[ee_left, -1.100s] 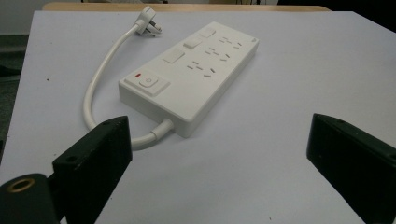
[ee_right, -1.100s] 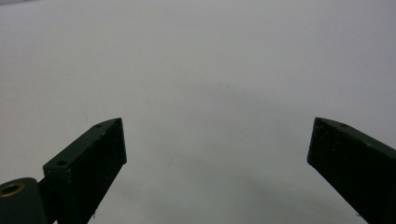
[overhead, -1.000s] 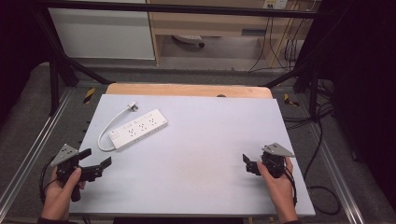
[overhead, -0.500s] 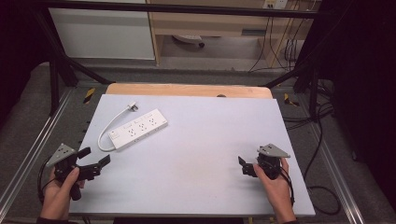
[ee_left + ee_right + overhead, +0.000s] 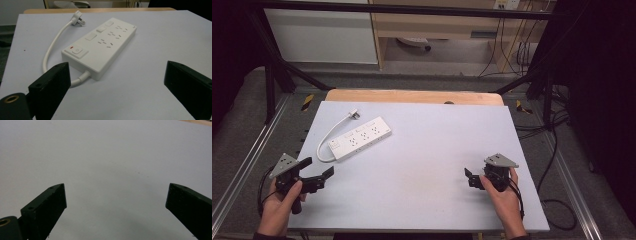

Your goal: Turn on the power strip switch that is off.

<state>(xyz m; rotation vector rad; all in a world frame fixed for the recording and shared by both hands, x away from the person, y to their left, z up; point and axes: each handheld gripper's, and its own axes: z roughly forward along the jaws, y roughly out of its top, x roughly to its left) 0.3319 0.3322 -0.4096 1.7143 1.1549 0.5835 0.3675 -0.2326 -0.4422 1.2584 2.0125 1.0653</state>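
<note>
White power strip (image 5: 360, 138) lies flat on the grey desk (image 5: 427, 165), left of centre, long axis running diagonally from near-left to far-right. Short white cord (image 5: 326, 140) loops out of its near end and curves back to a white plug (image 5: 353, 114) resting on the desk just beyond the strip's far-left side. The left gripper view adds detail: a rocker switch (image 5: 77, 51) with a red mark at the near end, two blank square covers, and two rows of socket holes toward the far end.

Left hand-held gripper (image 5: 317, 173) sits at the near-left edge of the desk, jaws wide apart, nothing between them; it points toward the strip, near but not touching. Right hand-held gripper (image 5: 471, 177) is at the near right, well apart from the strip, jaws also spread and empty.

Nothing lies between either gripper and the strip. A wooden board edge (image 5: 412, 96) shows past the desk's far side; black cables (image 5: 557, 150) trail on the floor to the right.

Right gripper view: bare desk surface beyond its open jaws. High view: both hands (image 5: 279, 210) gripping the tools from below.
</note>
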